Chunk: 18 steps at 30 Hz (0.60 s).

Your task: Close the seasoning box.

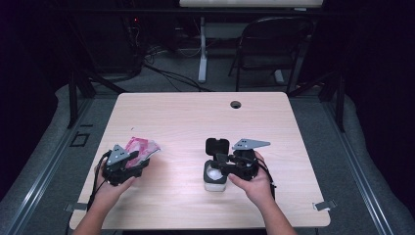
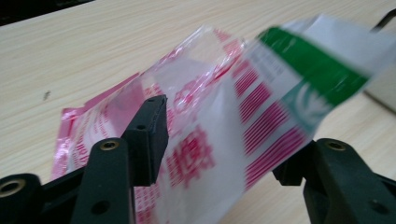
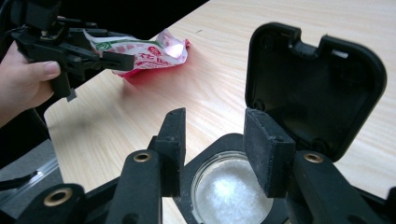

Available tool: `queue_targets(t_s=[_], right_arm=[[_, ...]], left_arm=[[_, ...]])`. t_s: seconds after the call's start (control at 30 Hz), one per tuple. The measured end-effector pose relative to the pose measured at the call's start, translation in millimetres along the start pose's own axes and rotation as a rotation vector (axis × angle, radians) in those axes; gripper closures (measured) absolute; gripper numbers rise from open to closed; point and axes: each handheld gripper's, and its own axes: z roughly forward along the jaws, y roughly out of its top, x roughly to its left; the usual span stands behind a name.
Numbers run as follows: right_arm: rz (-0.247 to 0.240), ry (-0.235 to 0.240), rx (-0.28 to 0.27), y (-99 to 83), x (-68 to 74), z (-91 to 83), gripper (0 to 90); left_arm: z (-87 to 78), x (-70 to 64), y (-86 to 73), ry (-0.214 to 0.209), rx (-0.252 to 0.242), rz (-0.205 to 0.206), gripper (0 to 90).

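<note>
A crinkly plastic bag (image 1: 144, 146) printed in pink and white, with a green band at one end (image 2: 317, 65), is at the table's left. My left gripper (image 1: 139, 159) is open wide, and the bag (image 2: 210, 116) runs between its jaws and past the left one. From the right gripper view, the left gripper (image 3: 116, 58) has the bag (image 3: 154, 51) raised a little at its near end. A small container (image 1: 215, 178) holds white grains (image 3: 229, 196), and its black flip lid (image 3: 317, 88) stands up. My right gripper (image 3: 215, 135) hovers open over the container's mouth.
The wooden table (image 1: 195, 117) has a cable hole (image 1: 236, 104) near its far edge. Behind it are a folding chair (image 1: 274, 44), a white post (image 1: 202, 49) and floor cables. Bare tabletop lies between the two grippers and beyond them.
</note>
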Motion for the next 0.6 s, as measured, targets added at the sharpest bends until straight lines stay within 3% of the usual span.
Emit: queue_targets(t_s=[0.03,0.1,0.27,0.6], right_arm=[[0.027,0.02,-0.006,-0.4,-1.3,0.1,60.1],[0.018,0.011,-0.008,-0.6,-0.8,-1.1,61.5],[0.03,0.014,-0.017,-1.6,-0.2,-1.7,61.9],[0.034,-0.011,-0.004,-3.7,-1.5,-2.2,63.1]], left_arm=[[-1.0,-1.4,0.2,-0.004,-0.004,-0.011,43.4],[-4.2,-4.6,-0.4,-0.016,-0.015,-0.03,42.7],[-6.7,-9.0,-3.8,-0.037,-0.02,-0.028,42.9],[1.7,-16.4,-7.4,-0.056,0.028,-0.039,38.2]])
